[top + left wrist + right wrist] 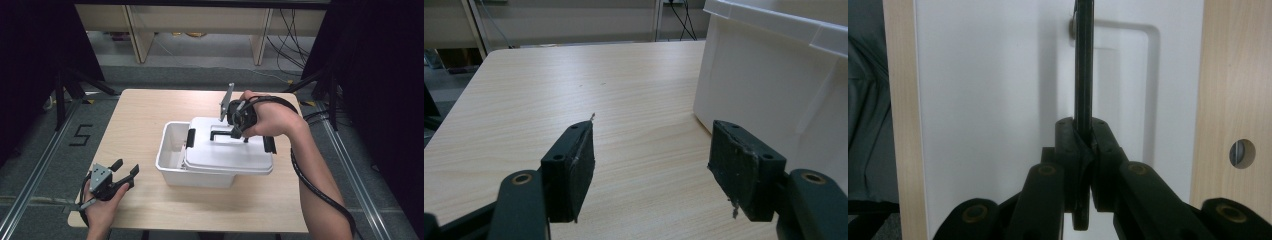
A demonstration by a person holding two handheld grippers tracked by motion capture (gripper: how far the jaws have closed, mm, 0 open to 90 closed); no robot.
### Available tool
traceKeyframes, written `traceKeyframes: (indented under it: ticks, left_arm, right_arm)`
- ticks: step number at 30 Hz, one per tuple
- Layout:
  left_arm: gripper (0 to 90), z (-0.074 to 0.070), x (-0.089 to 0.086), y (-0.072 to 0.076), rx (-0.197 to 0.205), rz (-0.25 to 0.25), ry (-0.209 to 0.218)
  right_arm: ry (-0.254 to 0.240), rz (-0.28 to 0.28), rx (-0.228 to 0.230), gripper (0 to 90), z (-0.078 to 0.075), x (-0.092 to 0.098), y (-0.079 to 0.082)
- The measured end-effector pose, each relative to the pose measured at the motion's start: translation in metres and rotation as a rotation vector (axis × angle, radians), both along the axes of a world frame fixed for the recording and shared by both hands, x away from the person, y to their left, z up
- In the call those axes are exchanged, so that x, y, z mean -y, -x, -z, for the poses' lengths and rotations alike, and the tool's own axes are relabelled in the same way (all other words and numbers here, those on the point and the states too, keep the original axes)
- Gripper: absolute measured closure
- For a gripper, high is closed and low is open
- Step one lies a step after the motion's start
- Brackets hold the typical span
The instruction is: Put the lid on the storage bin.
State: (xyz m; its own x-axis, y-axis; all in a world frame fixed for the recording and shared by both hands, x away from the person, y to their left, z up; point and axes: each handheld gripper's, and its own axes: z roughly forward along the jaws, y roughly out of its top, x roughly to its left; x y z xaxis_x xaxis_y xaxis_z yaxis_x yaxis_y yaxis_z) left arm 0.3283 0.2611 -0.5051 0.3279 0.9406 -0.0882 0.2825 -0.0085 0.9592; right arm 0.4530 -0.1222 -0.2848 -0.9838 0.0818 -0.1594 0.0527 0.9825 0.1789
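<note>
My right gripper (1083, 150) pinched the lid's black handle (1083, 75); I judged a straight, level pull best. My left gripper (122, 172) rested wide open, holding nothing, left of the white box (172, 150).

Left hand (100, 207) holds the black two-jaw left gripper (125, 171) low, jaws spread wide. Right gripper (234, 134), forearm extended forward, jaws pressed together on a thin black bar (1083, 75).

Even overhead light, soft shadows (dark room edges); close jaws slightly blurred, white lid (988, 100) bright.
</note>
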Motion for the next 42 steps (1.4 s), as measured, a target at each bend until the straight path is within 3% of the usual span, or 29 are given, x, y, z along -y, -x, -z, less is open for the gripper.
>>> traceKeyframes:
  ticks: [1,3,7,10,11,15,19,20,22,34,38,42]
  left_arm:
    - [34.1,0.000,0.000,0.000,-0.002,-0.001,-0.001]
    - [34.1,0.000,0.000,0.000,-0.005,0.000,-0.003]
    - [34.2,0.000,0.000,0.000,-0.005,0.000,-0.003]
    - [34.2,0.000,0.000,0.000,-0.003,0.000,-0.002]
    - [34.1,0.000,0.000,0.000,-0.003,0.000,-0.001]
    - [34.2,0.000,0.000,0.000,-0.004,0.000,0.000]
    - [34.2,0.000,0.000,0.000,-0.003,0.001,-0.001]
    - [34.1,0.000,0.000,0.000,-0.003,0.001,-0.002]
    - [34.1,0.000,0.000,0.000,-0.004,0.001,-0.001]
    - [34.1,0.000,0.000,0.000,-0.005,0.002,-0.002]
    - [34.1,0.000,0.000,0.000,-0.006,0.003,-0.002]
    - [34.1,0.000,0.000,0.000,-0.004,0.003,-0.002]
  right_arm:
    - [-0.004,-0.035,0.004,85.1,0.001,-0.001,-0.003]
    - [-0.003,-0.012,-0.003,85.1,0.001,-0.003,-0.002]
    - [-0.017,-0.049,0.008,85.1,0.003,-0.009,-0.006]
    - [-0.012,-0.019,-0.002,85.2,0.003,-0.012,-0.005]
    - [-0.019,-0.039,-0.005,85.1,0.004,-0.013,-0.006]
    - [-0.024,-0.016,-0.007,85.1,0.004,-0.017,-0.006]
    - [-0.025,-0.035,0.004,85.1,0.004,-0.020,-0.008]
    - [-0.033,-0.013,-0.004,85.2,0.005,-0.021,-0.007]
    - [-0.029,-0.037,0.005,85.2,0.005,-0.024,-0.009]
    - [-0.037,-0.044,0.004,85.1,0.009,-0.036,-0.010]
    - [-0.034,-0.019,-0.002,85.1,0.009,-0.039,-0.009]
    - [-0.028,-0.047,0.004,85.2,0.010,-0.040,-0.011]
